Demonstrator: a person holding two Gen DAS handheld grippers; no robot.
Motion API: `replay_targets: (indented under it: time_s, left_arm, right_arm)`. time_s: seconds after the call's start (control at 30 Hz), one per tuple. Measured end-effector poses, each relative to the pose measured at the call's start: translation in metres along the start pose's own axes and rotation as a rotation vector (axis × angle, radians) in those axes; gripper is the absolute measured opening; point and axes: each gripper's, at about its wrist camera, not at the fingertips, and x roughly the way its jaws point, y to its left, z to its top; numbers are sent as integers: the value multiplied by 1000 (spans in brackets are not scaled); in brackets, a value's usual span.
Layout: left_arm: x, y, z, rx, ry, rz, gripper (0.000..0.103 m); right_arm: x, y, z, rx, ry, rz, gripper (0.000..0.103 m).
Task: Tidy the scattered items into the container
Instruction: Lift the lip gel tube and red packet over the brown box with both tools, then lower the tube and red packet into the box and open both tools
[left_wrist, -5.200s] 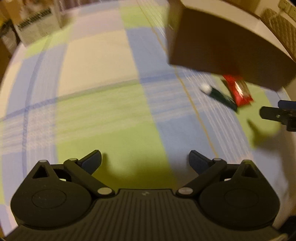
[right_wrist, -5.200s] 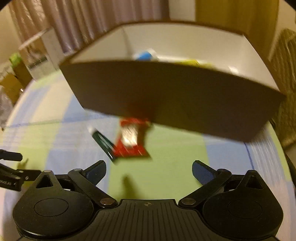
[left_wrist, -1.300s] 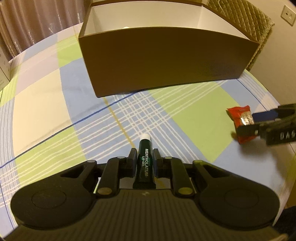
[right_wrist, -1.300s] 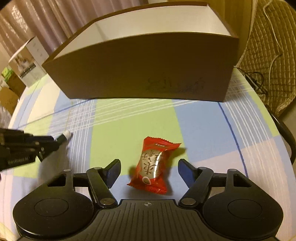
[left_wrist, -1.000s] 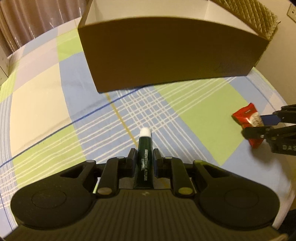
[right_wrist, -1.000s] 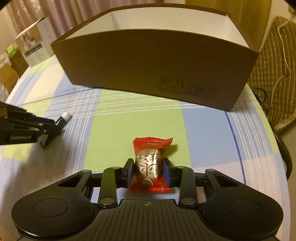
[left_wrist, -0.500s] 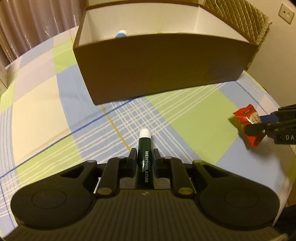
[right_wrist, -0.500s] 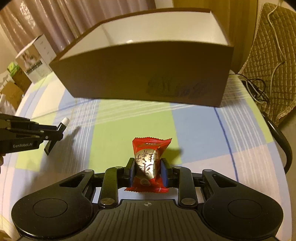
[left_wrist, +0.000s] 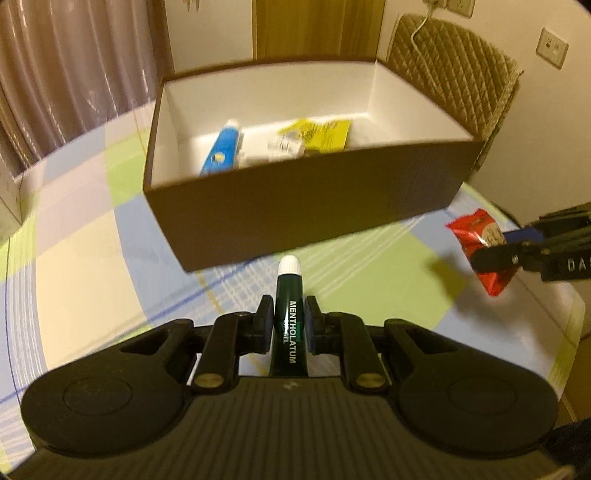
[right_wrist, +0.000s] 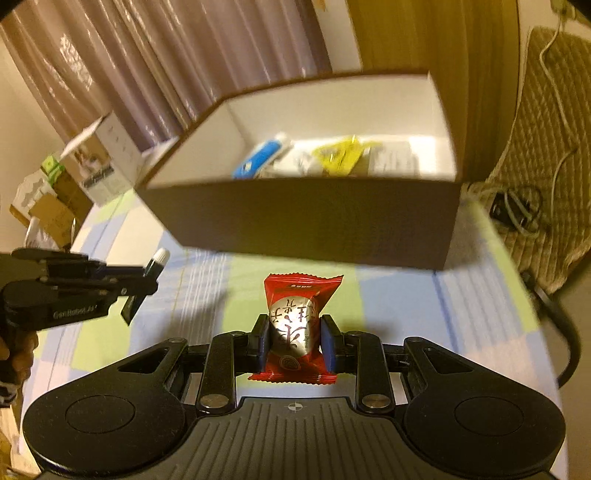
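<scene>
The left gripper (left_wrist: 289, 323) is clamped on a dark green tube (left_wrist: 290, 317), white cap pointing at 12 o'clock toward the box (left_wrist: 306, 206). "MENTHOLATUM" is read in white along the tube; a smaller line beside it ends in "GEL", the rest blurred. The tube is held above the checked cloth (left_wrist: 74, 266), short of the box's near wall.

The right gripper (right_wrist: 293, 341) is clenched on a red candy (right_wrist: 295, 325), pinched at its silver middle between blue pads (right_wrist: 327, 343). Chinese characters are printed on the silver patch, seen upside down; they are not made out. Small print on the top red flap is too blurred to read. The candy is held off the cloth (right_wrist: 406, 295), box (right_wrist: 314, 221) at 12 o'clock.

From the left view the right gripper (left_wrist: 517, 247) is seen at 3 o'clock with the candy (left_wrist: 480, 254); "DA" is read on its body, cut by the frame edge. From the right view the left gripper (right_wrist: 144, 280) is seen at 9 o'clock with the tube (right_wrist: 155, 266); "GenRobot" is read on its side, the ending blurred. Part of a hand (right_wrist: 16, 354) is seen below it.

The box is brown outside, white inside, open-topped. A blue tube (left_wrist: 221, 151) and a yellow packet (left_wrist: 317, 134) lie inside with other pale items; their print is unreadable. A white carton (right_wrist: 107, 166) with unreadable print stands at 10 o'clock in the right view.
</scene>
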Motion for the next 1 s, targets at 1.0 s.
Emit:
replay_targets:
  time_s: [1.0]
  left_arm:
    - [47, 18, 159, 90, -177, 6, 13]
  right_arm:
    - [61, -58, 156, -161, -135, -122, 31]
